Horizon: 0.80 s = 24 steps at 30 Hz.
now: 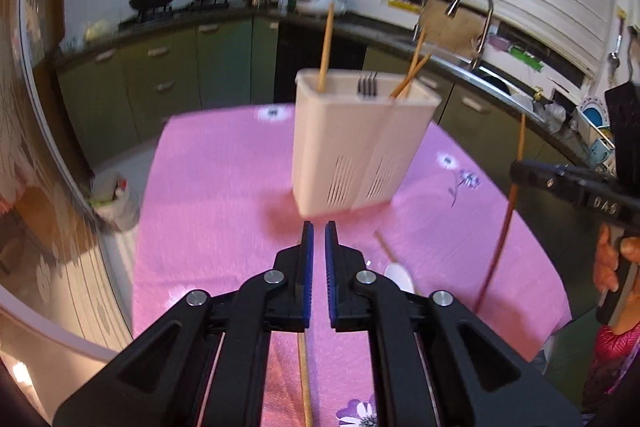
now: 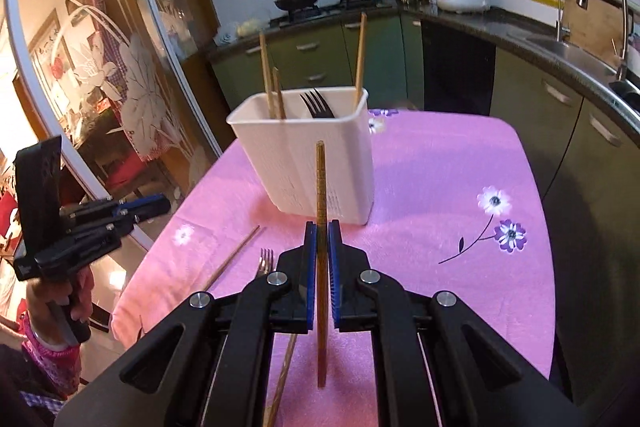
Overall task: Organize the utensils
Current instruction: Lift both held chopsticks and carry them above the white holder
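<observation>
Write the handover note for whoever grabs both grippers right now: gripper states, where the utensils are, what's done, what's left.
Right gripper: shut on a dark wooden chopstick, held upright just short of the white utensil holder.
Left gripper: jaws nearly closed, holding nothing.
Done: three chopsticks and a dark fork stand in the holder.
Left: drop the held chopstick in, then collect what lies on the pink tablecloth: a silver fork, a chopstick, another chopstick under the right gripper, and a white spoon.
</observation>
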Motion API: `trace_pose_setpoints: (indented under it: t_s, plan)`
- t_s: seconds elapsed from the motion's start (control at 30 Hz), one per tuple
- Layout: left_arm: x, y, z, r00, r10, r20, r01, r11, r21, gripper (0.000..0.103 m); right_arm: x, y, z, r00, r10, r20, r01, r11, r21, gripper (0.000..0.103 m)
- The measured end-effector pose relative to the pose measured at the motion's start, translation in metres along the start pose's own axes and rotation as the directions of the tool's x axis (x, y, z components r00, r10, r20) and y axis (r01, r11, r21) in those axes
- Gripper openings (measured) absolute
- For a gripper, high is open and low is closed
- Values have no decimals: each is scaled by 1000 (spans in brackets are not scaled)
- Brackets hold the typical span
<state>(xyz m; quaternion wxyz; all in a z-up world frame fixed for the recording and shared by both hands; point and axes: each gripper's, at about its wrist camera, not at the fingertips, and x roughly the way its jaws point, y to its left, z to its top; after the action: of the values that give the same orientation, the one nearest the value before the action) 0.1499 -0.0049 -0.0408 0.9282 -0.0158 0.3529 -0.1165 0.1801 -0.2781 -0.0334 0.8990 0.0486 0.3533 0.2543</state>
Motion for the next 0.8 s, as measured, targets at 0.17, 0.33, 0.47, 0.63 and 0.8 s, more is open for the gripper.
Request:
trace_pose_setpoints:
  t_s: [0.17,0.33,0.47,0.63,0.8]
  plan:
    - [19,-4,2,995,-15,-100,16,1000,10,6,-17,3,-2,1000,9,17,-8,1000,-8,7]
    - [75,-5,-29,976,29,-217,-18,998,54,6,-16,0,-5,1000,8,23,-8,1000,-1,7]
    - [106,2,-44,957,72,-280,-55,996,69,6,-16,-4,-5,1000,2,22,-2,1000,-1,7]
    - [120,4,-49,945,93,-313,-64,993,99,6,-15,-4,-4,1000,-1,18,1,1000,3,7]
    - [126,8,-50,940,77,-333,-53,995,81,6,-13,-3,-3,1000,1,16,-1,1000,3,7]
